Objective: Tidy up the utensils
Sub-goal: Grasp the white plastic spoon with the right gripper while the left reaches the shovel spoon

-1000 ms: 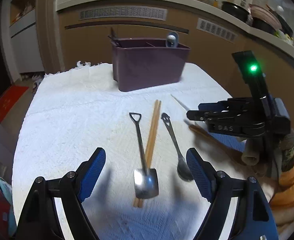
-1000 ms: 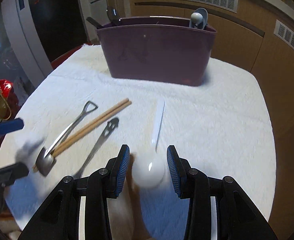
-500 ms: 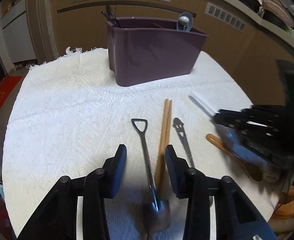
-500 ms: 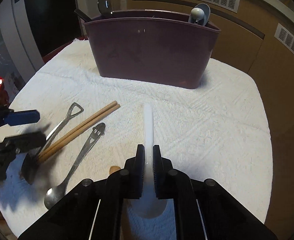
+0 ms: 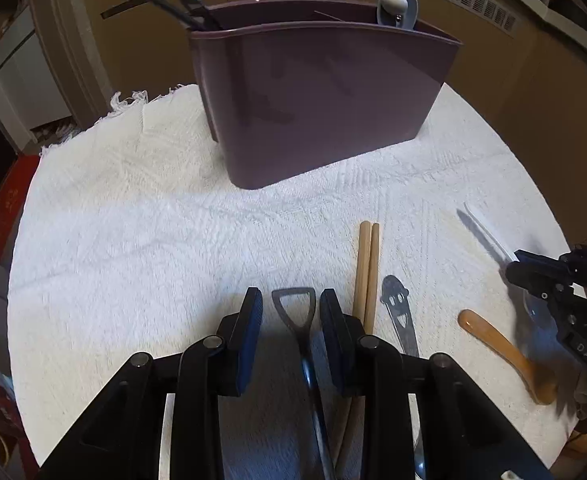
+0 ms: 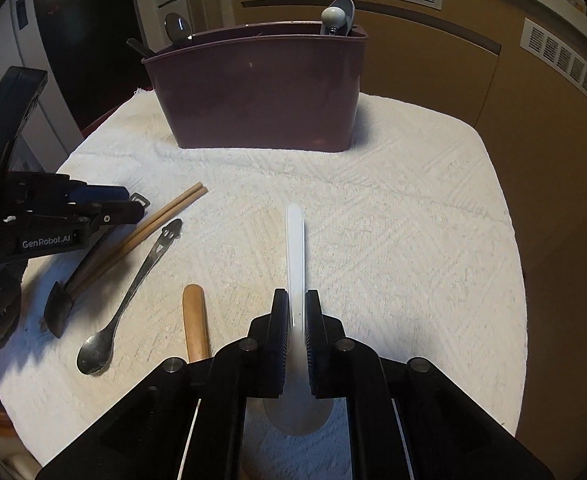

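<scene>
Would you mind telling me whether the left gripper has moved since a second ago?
Yes. The left gripper has moved forward toward the purple caddy, its jaws closing around the shovel-handled spoon.

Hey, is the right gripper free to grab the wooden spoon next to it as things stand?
Probably not yet. The right gripper is shut on the white spoon, so its fingers are occupied. The wooden spoon lies uncovered on the towel just left of it.

Two close wrist views angled down, both facing purple caddy (image 5: 325, 104) on towel (image 6: 393, 216)
</scene>
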The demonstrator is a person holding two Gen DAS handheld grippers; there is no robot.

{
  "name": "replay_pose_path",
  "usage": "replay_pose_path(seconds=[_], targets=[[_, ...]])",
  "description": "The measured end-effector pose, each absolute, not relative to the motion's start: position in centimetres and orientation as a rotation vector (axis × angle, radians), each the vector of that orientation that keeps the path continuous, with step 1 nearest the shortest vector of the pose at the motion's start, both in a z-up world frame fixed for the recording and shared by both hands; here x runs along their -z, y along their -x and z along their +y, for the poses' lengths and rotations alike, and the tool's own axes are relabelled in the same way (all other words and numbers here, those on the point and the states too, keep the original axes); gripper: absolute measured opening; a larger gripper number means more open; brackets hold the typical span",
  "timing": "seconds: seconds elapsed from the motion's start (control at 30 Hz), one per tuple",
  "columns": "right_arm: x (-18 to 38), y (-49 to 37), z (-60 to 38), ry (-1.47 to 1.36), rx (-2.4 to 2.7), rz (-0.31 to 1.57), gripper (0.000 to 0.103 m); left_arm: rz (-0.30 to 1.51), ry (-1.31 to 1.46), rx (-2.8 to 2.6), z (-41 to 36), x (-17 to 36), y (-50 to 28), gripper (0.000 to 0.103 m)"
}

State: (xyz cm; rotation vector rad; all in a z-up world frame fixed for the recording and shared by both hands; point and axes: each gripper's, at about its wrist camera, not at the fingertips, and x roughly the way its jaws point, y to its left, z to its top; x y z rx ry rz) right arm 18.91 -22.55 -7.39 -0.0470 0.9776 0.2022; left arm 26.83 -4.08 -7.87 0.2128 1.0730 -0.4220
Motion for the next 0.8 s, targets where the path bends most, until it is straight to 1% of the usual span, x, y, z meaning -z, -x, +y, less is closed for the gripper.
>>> replay_pose_path(seconds=[0.2,0.27,0.5,0.53,0.57,0.8], targets=[[7.5,-18.9,-22.3,0.042,-0.214,0.976,0.009,1.062,-0.25,0.44,-4.9,7.9,-27.6,0.027],[7.3,-18.6,-22.4,0.038,-0.218,0.97,0.008,1.04,-0.257,0.438,-4.9,7.9,-27.1,0.02],[6.5,-17.4,-22.2,0.012,-0.238,0.94,0.008,0.945,-0.246,0.414,-4.2,6.9,-23.5,0.019],[6.5,-17.3,-22.1,0.01,-0.239,0.938,0.008,0.929,-0.245,0.414,-4.1,6.6,-23.0,0.003],[6.4,-17.2,-22.1,0.008,-0.239,0.937,0.008,0.92,-0.24,0.416,-4.0,6.1,-22.5,0.0],[4.9,-16.2,-21.6,0.007,-0.242,0.898,0.008,0.827,-0.231,0.416,-3.2,3.3,-20.4,0.0]])
